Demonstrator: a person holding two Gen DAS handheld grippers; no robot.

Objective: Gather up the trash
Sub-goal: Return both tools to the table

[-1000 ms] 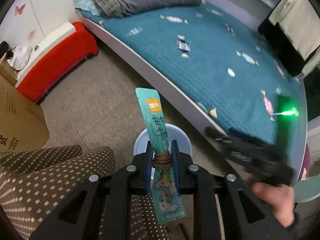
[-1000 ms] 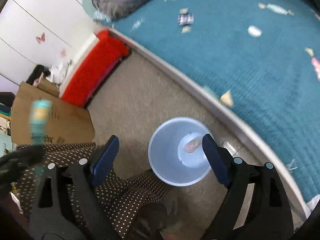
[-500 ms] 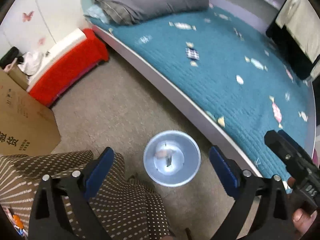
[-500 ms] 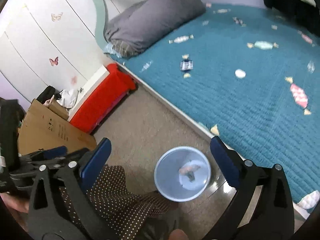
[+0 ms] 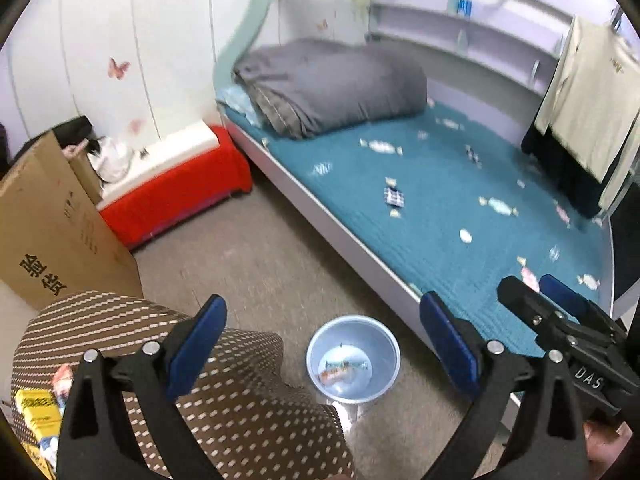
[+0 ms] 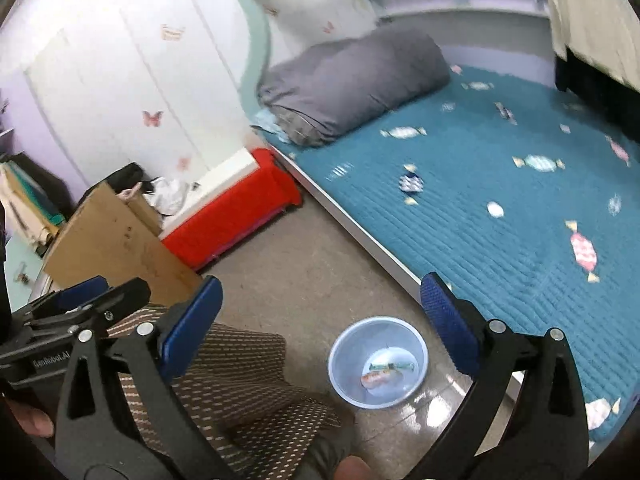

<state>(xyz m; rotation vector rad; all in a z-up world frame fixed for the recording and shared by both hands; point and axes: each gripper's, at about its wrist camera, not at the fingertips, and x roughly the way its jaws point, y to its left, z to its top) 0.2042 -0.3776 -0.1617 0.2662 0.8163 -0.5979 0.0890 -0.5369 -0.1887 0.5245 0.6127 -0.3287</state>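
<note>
From my left wrist cam, the left gripper has its blue-padded jaws spread wide with nothing between them. Down on the grey floor sits the small round pale-blue plastic bin, just beside the white bed frame, and I can see a couple of crumpled snack wrappers lying at its bottom. My brown polka-dot trouser leg fills the lower left, and a brown cardboard box stands near the red-covered bench. The right gripper pokes in at the right edge. Over on the right wrist cam, that gripper is gaping too, empty, hanging over the same bin with the wrappers inside. The teal quilted bedspread is dotted with candy shapes; whether print or litter, can't tell. Rolled grey duvet sits at the head.
</note>
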